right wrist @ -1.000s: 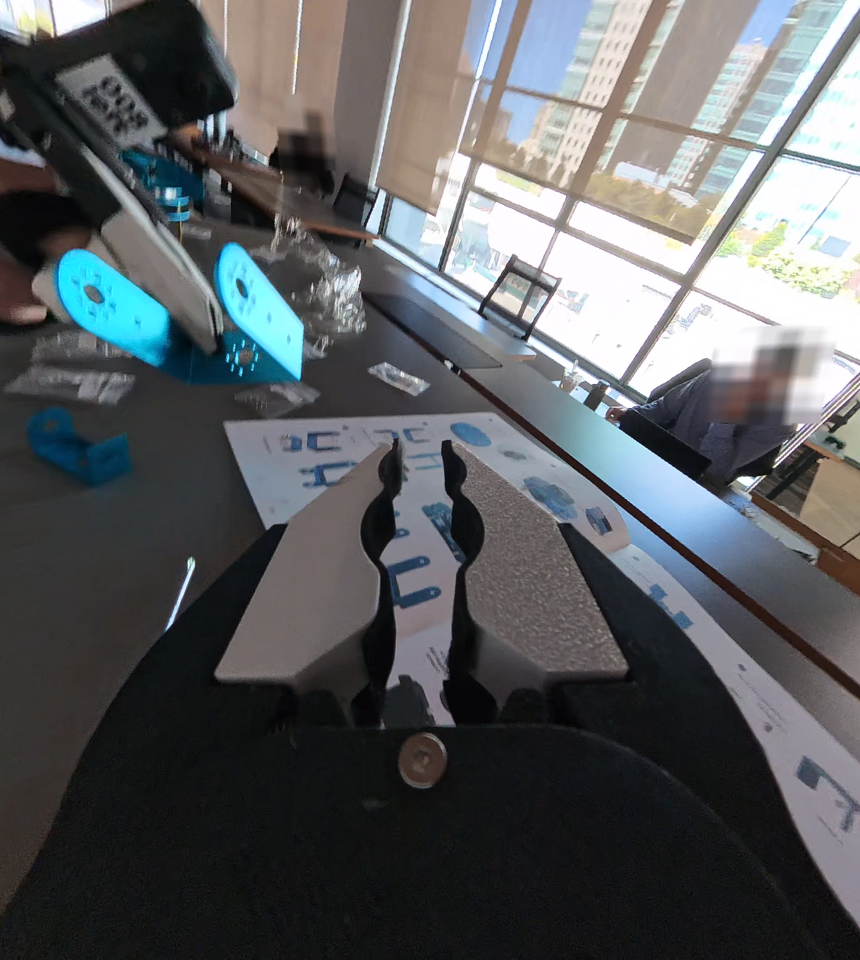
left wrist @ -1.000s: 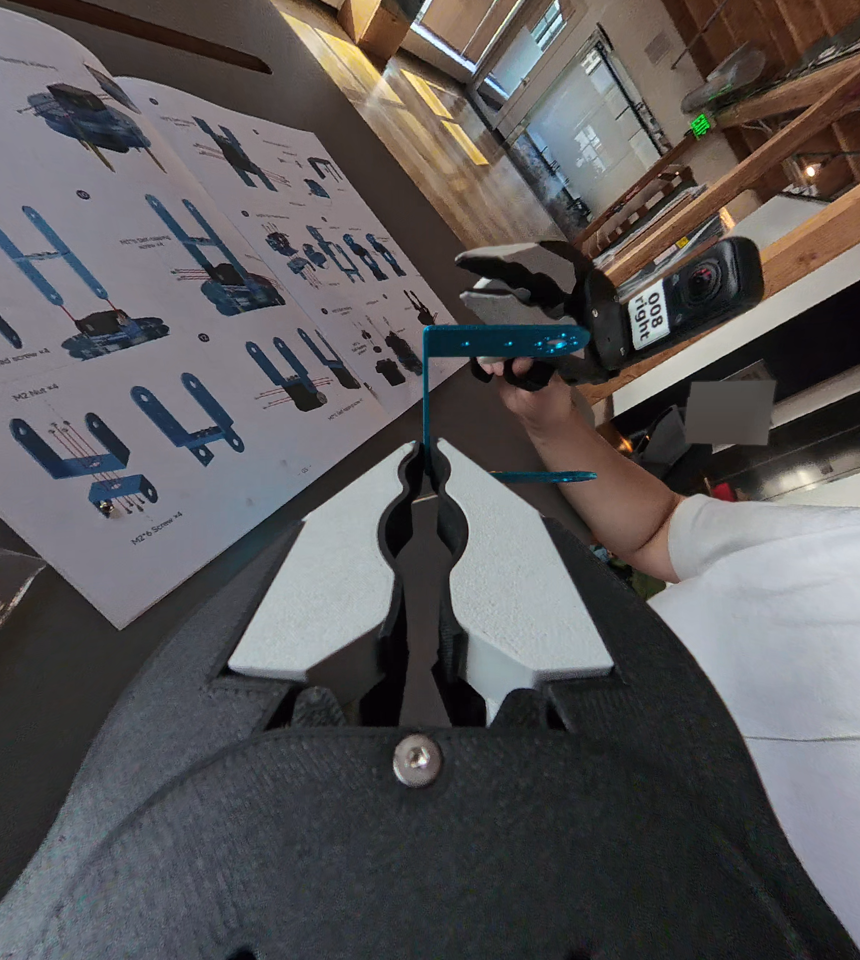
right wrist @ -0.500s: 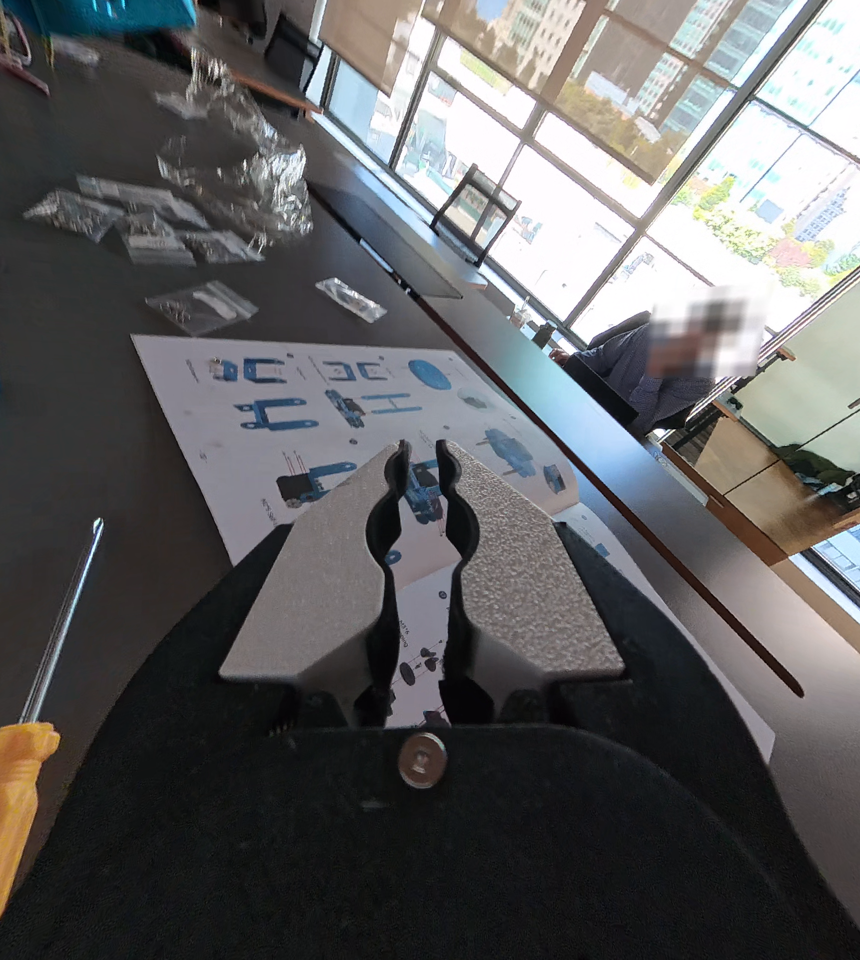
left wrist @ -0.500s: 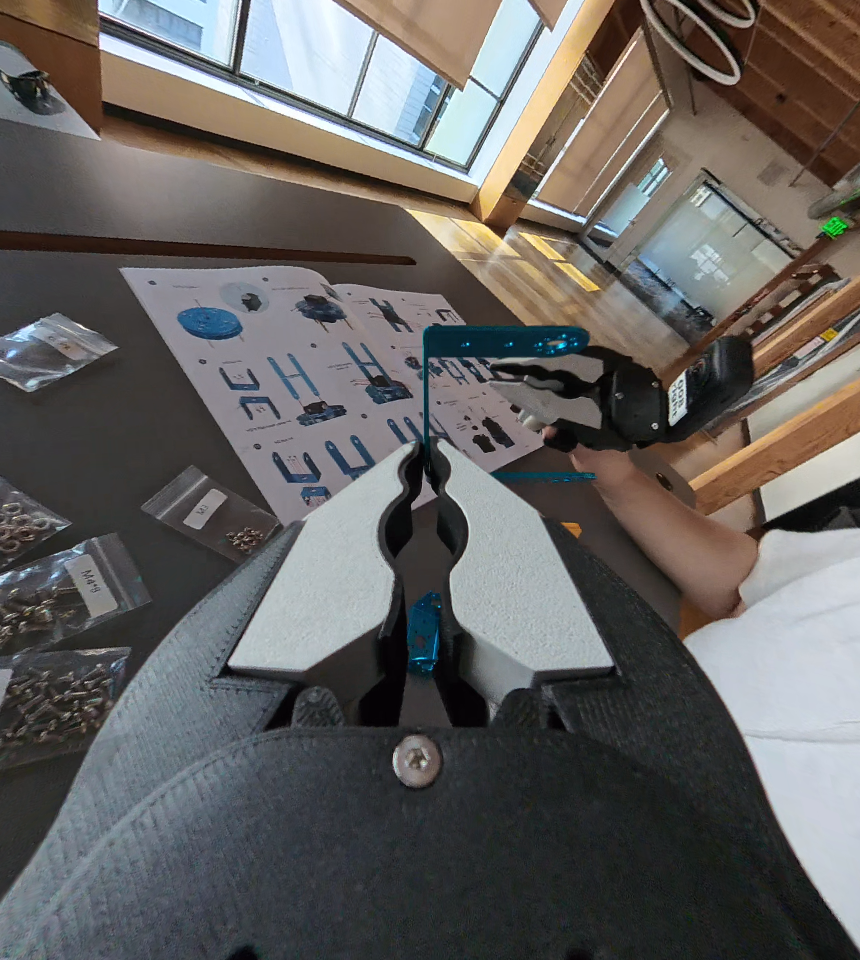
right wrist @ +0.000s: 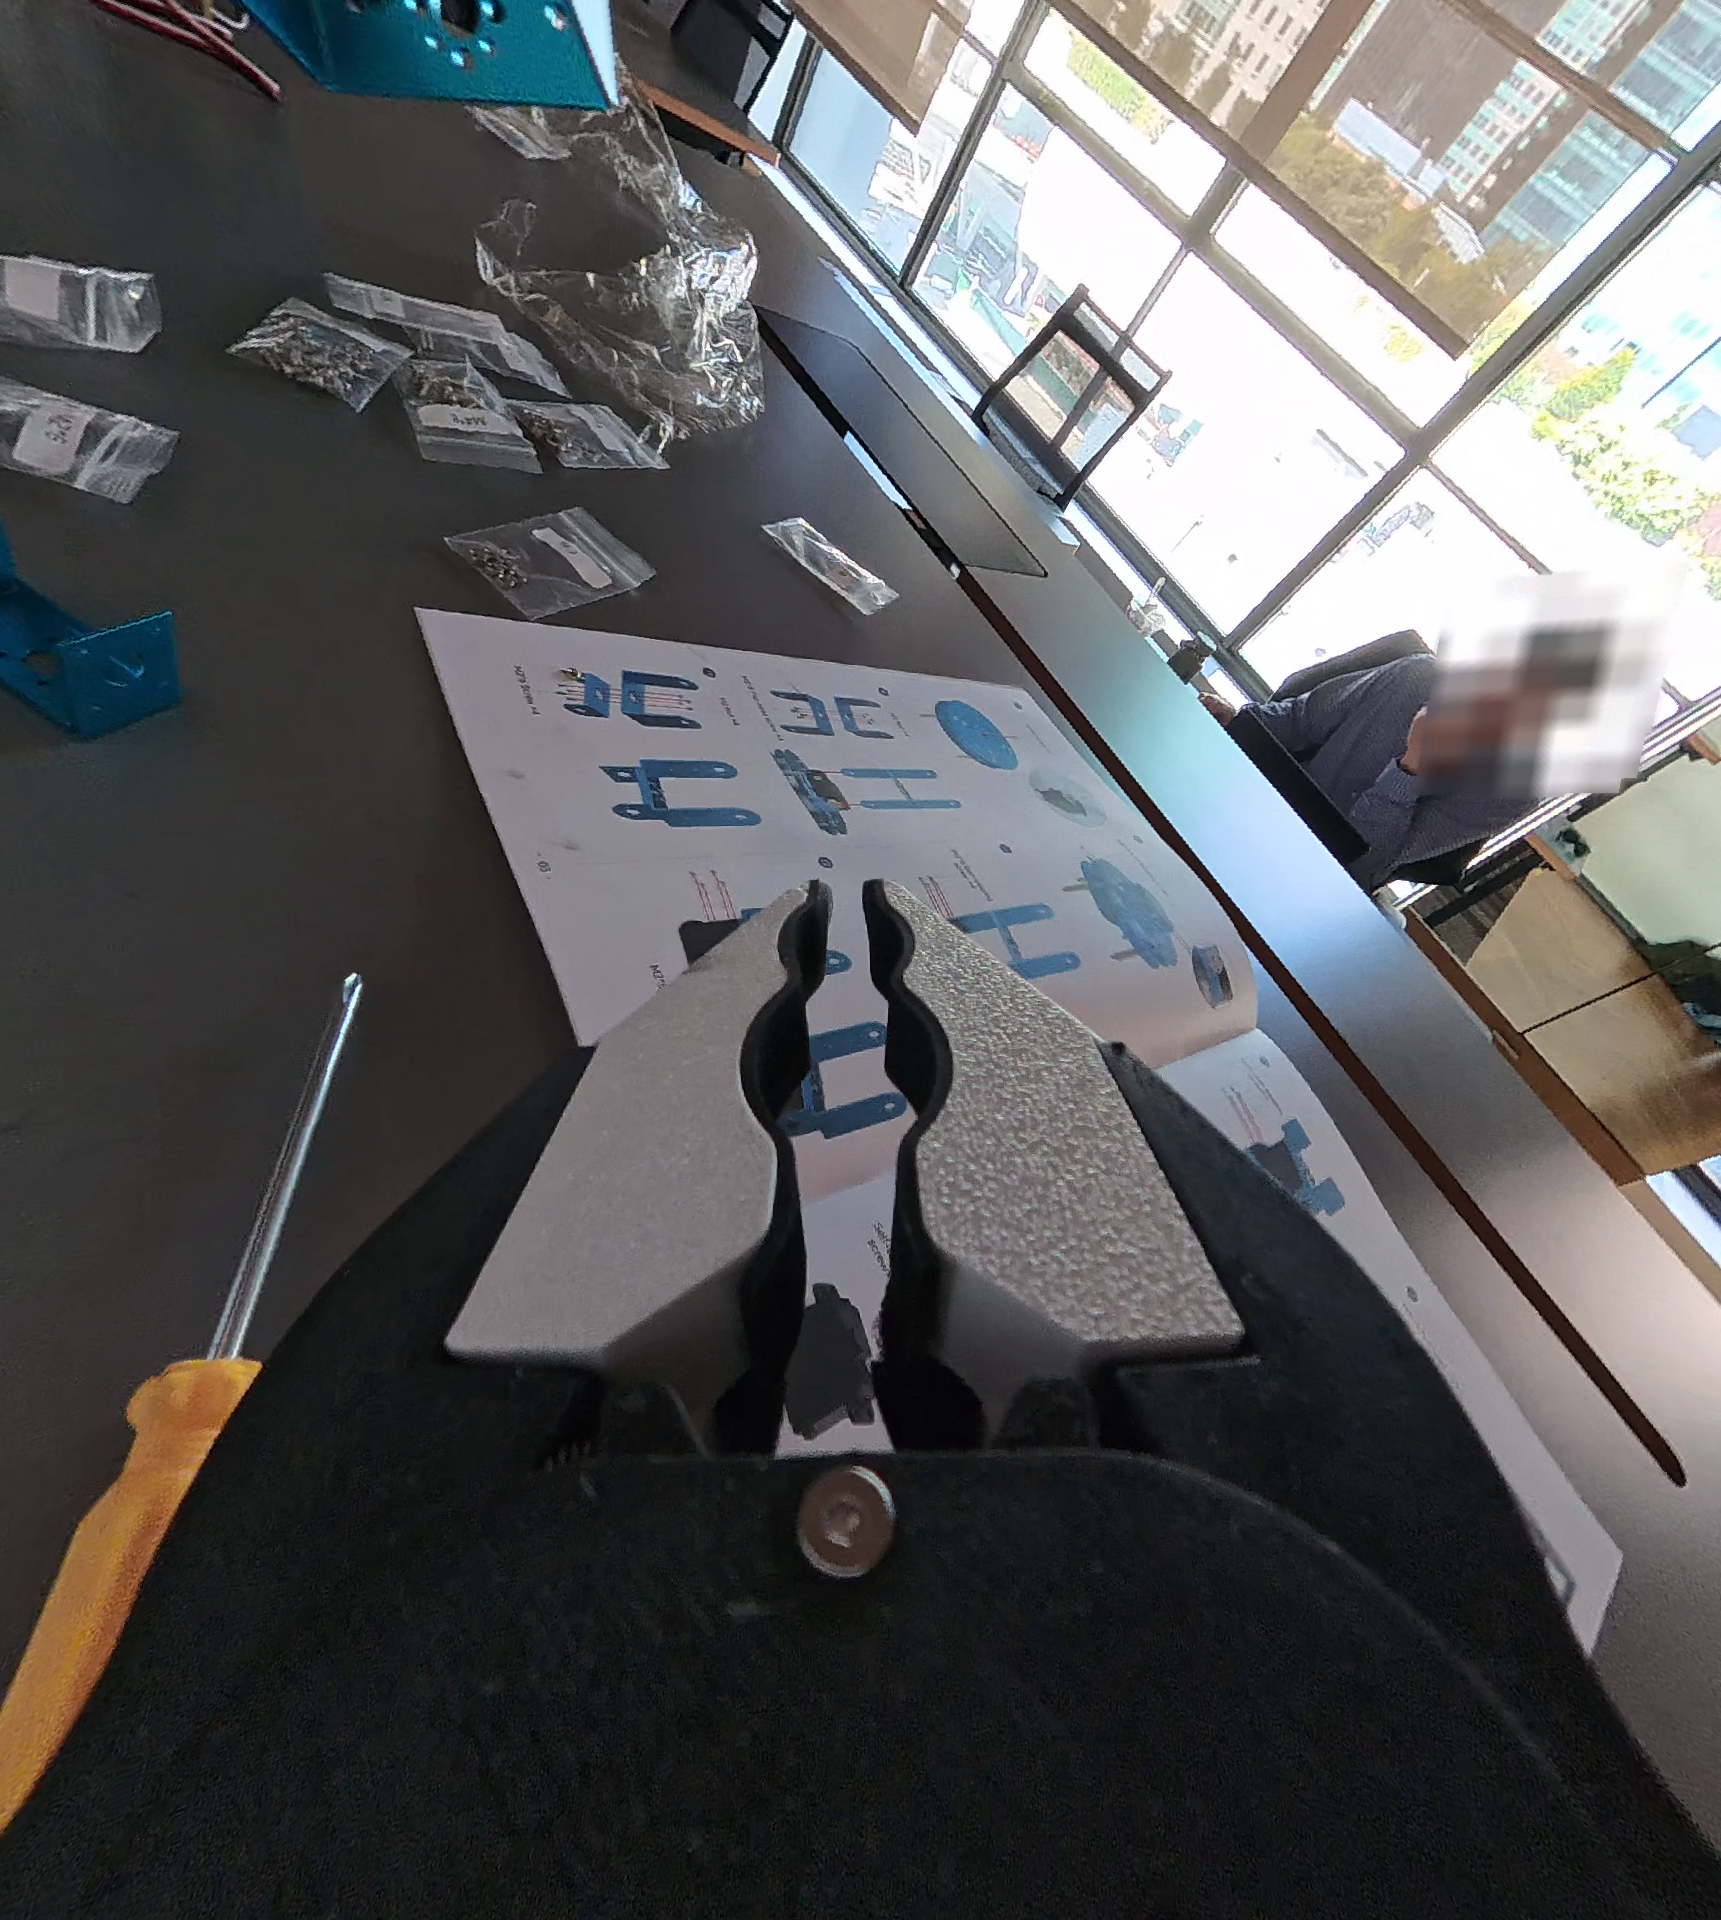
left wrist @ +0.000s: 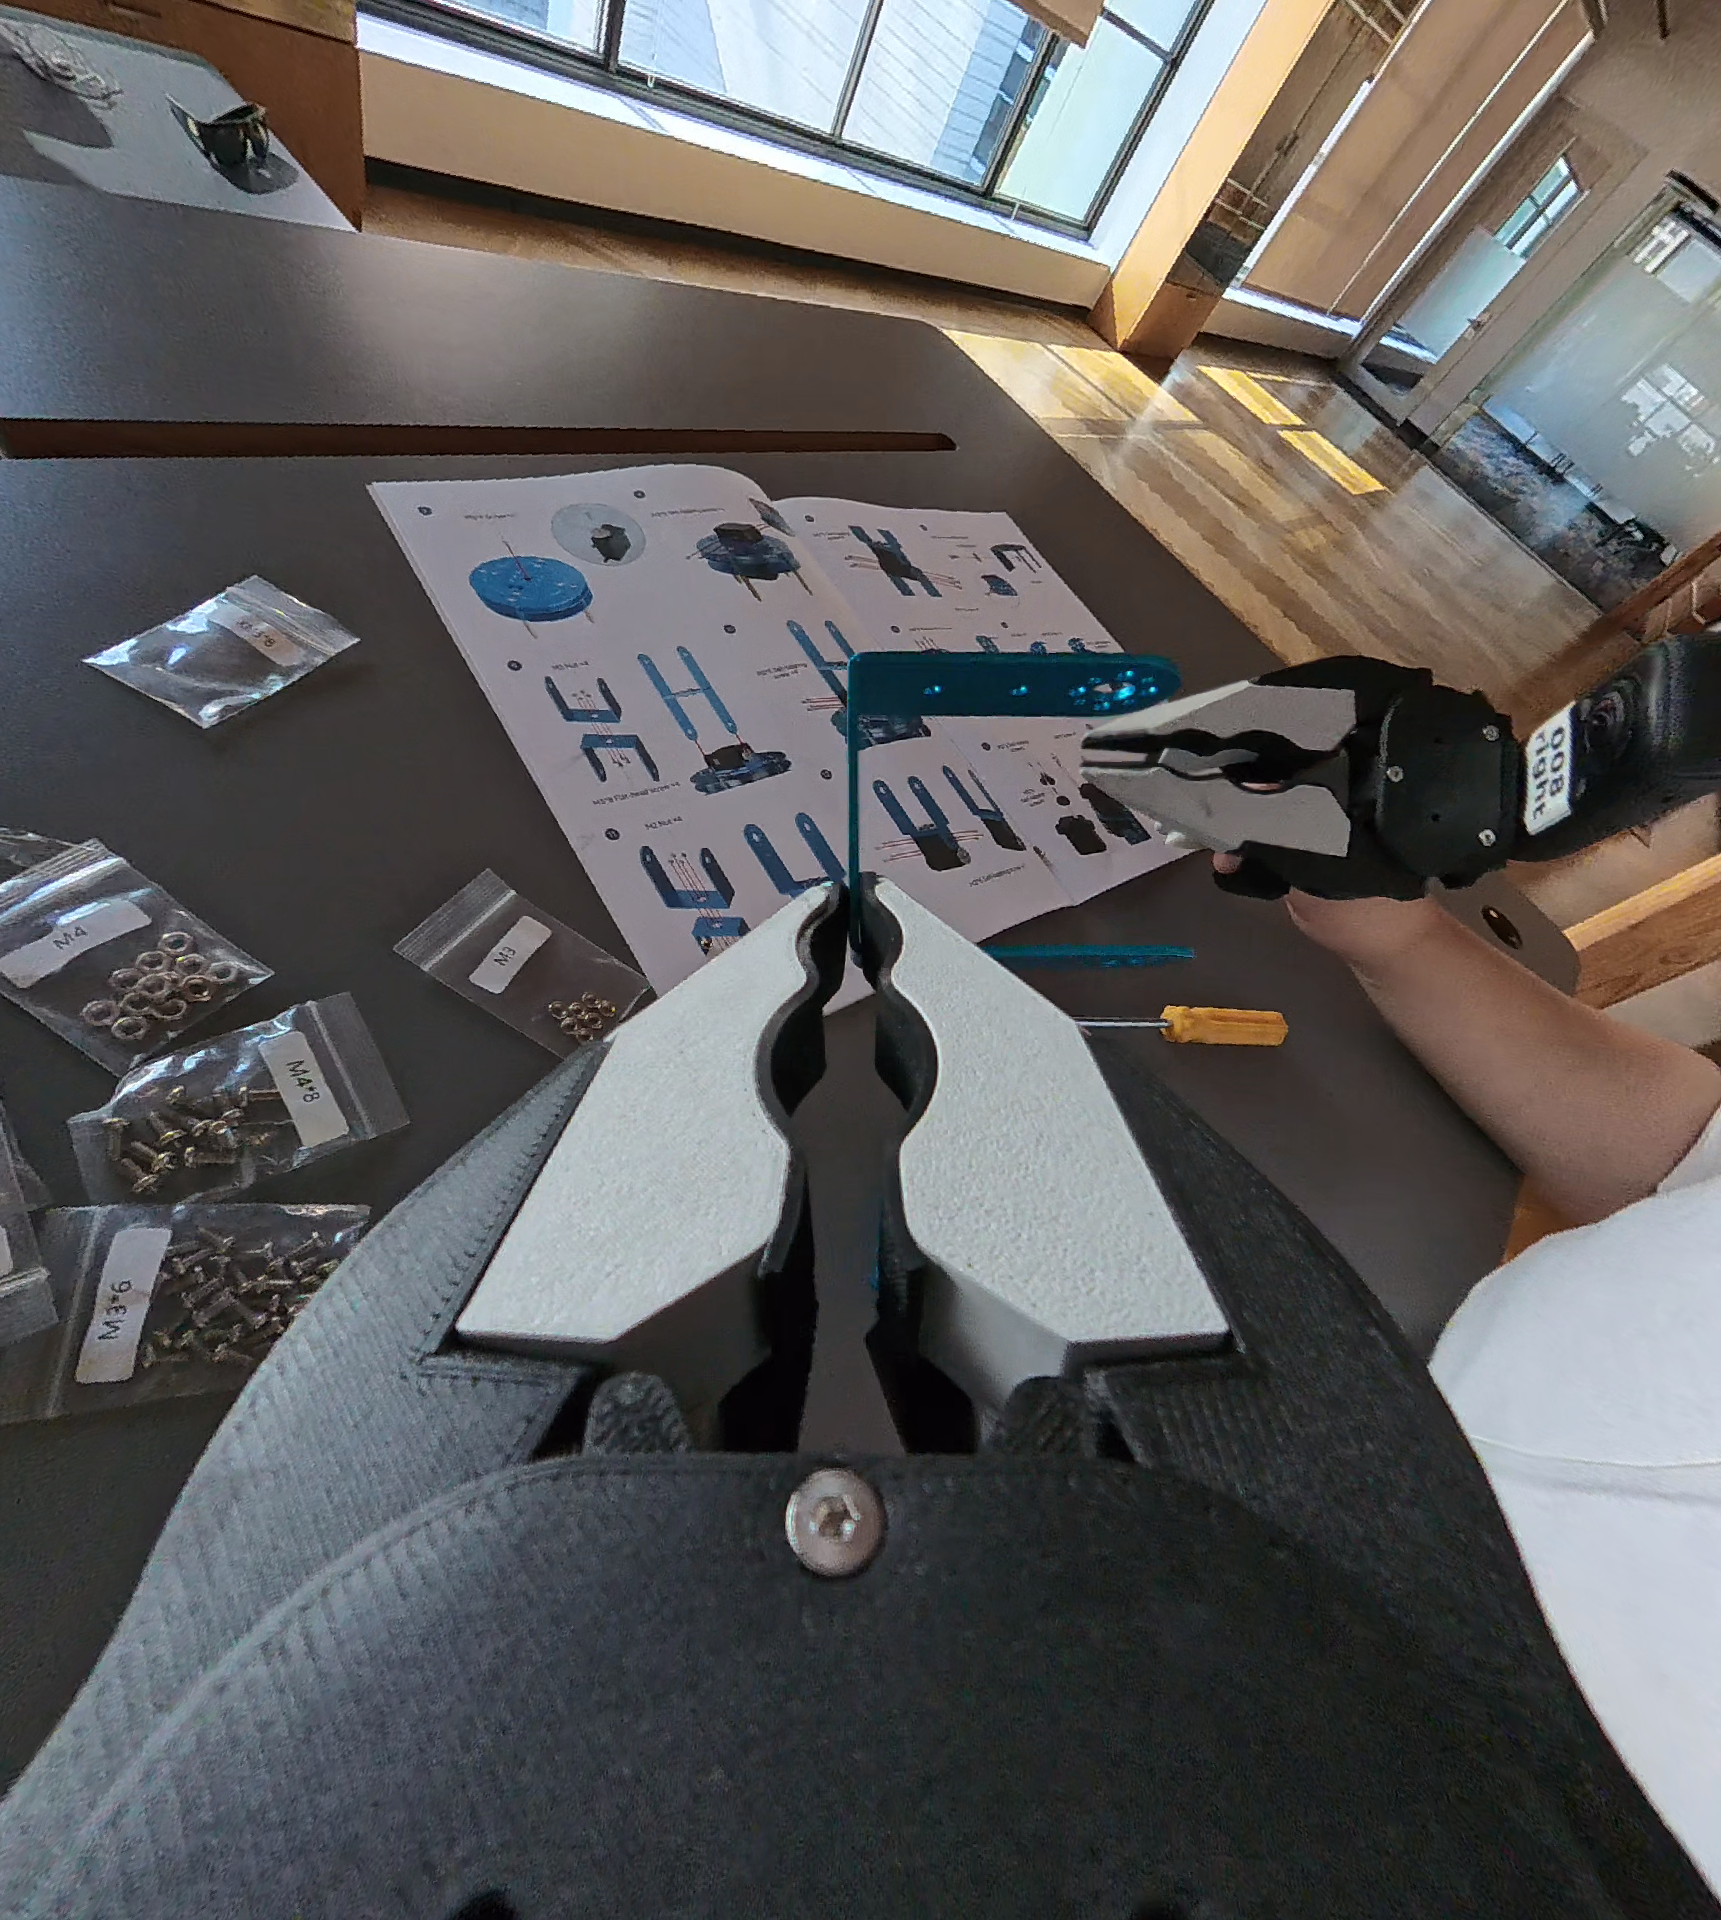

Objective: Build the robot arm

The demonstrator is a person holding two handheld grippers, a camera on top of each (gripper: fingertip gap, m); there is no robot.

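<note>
A dark grey table [left wrist: 336, 343] carries the parts of a construction kit. In the left wrist view, the left gripper [left wrist: 854, 896], with pale grey fingers on a black body, is pinched tight on the thin flat spine of a blue anodised U-shaped metal bracket [left wrist: 1001, 690], held above the table. The bracket's spine rises from between the fingertips, and its two arms point to the right, the upper one drilled with small holes at its rounded end. The right gripper [left wrist: 1095, 750], held in a person's bare hand, hangs in the air with its tips just beside the end of that upper arm; whether they touch it cannot be told. In the right wrist view, the right gripper [right wrist: 841, 891] shows a narrow gap between its fingers, with nothing held in it. Under both grippers lies an open white instruction booklet printed with blue part drawings [left wrist: 731, 675], in the middle of the table. A screwdriver with a yellow plastic handle and thin steel shaft [left wrist: 1188, 1025] lies near the table's near edge, beside the booklet. Small clear zip bags of metal screws and nuts [left wrist: 181, 1320] are spread toward the table's left side. A second blue drilled metal bracket [right wrist: 25, 634] lies flat on the table, well apart from the booklet, and crumpled clear plastic wrapping [right wrist: 638, 301] sits farther back. A person in a white short-sleeved shirt [left wrist: 1625, 1351] holds the grippers.
</note>
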